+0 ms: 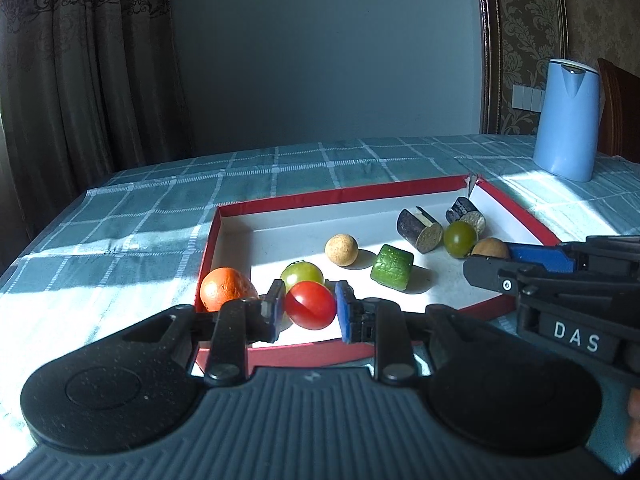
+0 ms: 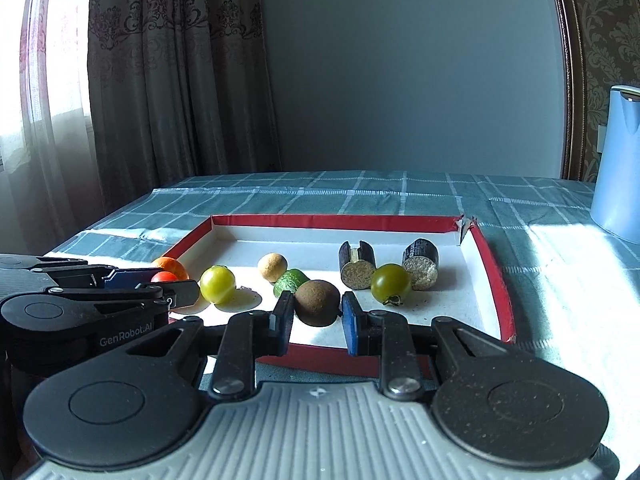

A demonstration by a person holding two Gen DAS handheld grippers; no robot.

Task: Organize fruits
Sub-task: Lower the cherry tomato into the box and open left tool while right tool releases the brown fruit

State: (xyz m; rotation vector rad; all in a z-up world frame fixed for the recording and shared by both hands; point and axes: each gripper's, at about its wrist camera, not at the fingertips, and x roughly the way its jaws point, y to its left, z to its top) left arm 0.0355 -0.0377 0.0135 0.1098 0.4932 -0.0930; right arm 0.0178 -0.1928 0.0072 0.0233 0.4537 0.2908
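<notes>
A red-rimmed white tray (image 1: 344, 196) (image 2: 332, 222) holds several fruits and cut pieces. My left gripper (image 1: 310, 306) brackets a red cherry tomato (image 1: 311, 305) at the tray's near left; the pads look close to it with small gaps. A green tomato (image 1: 302, 274) sits just behind it, and an orange (image 1: 226, 288) lies outside the tray's left wall. My right gripper (image 2: 317, 312) brackets a brown round fruit (image 2: 317, 302), also seen in the left wrist view (image 1: 490, 248). I cannot tell whether either grip is tight.
In the tray lie a tan ball (image 1: 341, 250), a green cucumber piece (image 1: 392, 267), two dark cut cylinders (image 2: 357, 266) (image 2: 420, 264) and a dark green tomato (image 2: 391, 283). A blue kettle (image 1: 566, 120) stands far right on the checked tablecloth (image 1: 160, 200).
</notes>
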